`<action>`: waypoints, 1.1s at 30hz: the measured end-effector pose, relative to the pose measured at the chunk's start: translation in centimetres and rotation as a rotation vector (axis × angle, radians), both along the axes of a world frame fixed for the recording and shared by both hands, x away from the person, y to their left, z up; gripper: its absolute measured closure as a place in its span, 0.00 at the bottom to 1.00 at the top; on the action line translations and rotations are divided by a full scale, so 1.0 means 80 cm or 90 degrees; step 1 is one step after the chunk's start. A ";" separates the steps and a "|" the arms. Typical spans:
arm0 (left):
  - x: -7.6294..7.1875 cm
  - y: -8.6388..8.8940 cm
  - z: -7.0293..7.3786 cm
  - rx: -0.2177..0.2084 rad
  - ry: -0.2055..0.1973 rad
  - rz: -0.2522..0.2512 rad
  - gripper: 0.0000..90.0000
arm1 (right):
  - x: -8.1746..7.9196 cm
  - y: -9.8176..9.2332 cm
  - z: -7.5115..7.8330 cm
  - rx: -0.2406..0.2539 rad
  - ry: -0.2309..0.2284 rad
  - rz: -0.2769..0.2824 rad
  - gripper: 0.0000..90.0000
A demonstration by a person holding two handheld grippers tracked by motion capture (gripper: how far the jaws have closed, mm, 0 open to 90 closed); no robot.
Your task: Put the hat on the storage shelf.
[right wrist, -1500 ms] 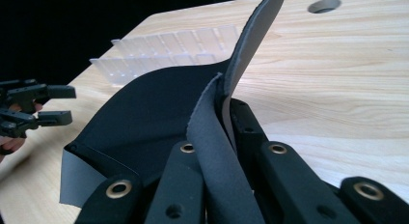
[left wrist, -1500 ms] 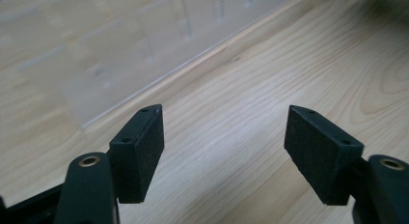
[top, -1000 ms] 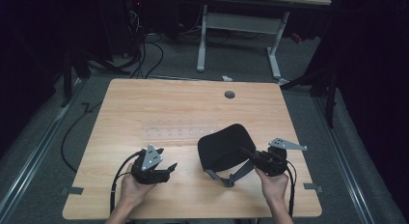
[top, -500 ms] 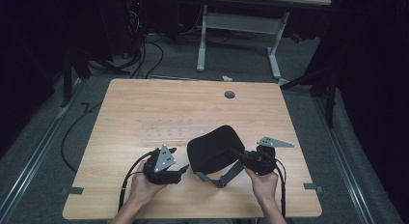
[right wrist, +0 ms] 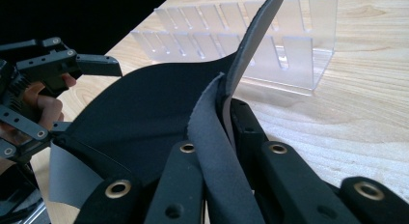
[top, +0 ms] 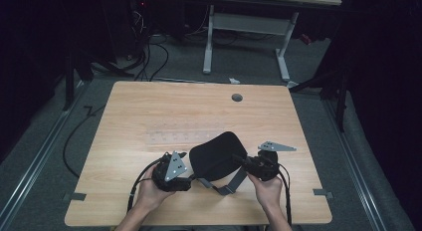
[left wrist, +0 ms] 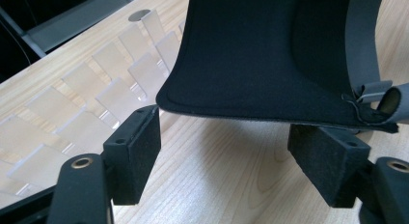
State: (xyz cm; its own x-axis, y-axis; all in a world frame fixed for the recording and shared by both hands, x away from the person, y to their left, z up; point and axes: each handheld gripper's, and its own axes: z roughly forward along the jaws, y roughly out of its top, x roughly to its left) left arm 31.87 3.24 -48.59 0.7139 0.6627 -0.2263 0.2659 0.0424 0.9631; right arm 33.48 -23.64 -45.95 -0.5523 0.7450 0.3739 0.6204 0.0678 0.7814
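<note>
Pad (top: 216, 161), black, lifted off bench (top: 149, 111); right tool (top: 247, 162) pinches its edge, hand low; left tool (left wrist: 226, 151) spread beneath its rim, untouching.

We see a lit table (top: 149, 116) amid dark surroundings, soft high view, sharper close views, near tongs slightly blurred, faint shadow under the pad (left wrist: 270, 50).

A lab — bare wooden table (top: 149, 106), loose cables (top: 149, 52), dark surroundings.
</note>
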 end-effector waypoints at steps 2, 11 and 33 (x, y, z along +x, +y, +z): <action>-0.001 -0.002 0.002 0.004 0.000 -0.008 0.31 | 0.000 0.001 0.001 -0.003 0.002 0.004 0.94; -0.010 -0.005 0.006 0.016 -0.005 -0.017 0.31 | -0.005 0.005 0.006 -0.014 0.005 0.016 0.94; -0.019 0.006 0.005 0.044 0.009 -0.045 0.69 | -0.008 0.027 0.007 0.002 -0.002 0.071 0.93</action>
State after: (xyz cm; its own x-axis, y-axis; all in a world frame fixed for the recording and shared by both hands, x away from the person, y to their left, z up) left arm 30.31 3.71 -48.18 0.7569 0.6246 -0.1923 0.2790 -0.0428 0.9593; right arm 32.83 -21.48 -45.42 -0.6332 0.6778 0.3738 0.6062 0.1340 0.7839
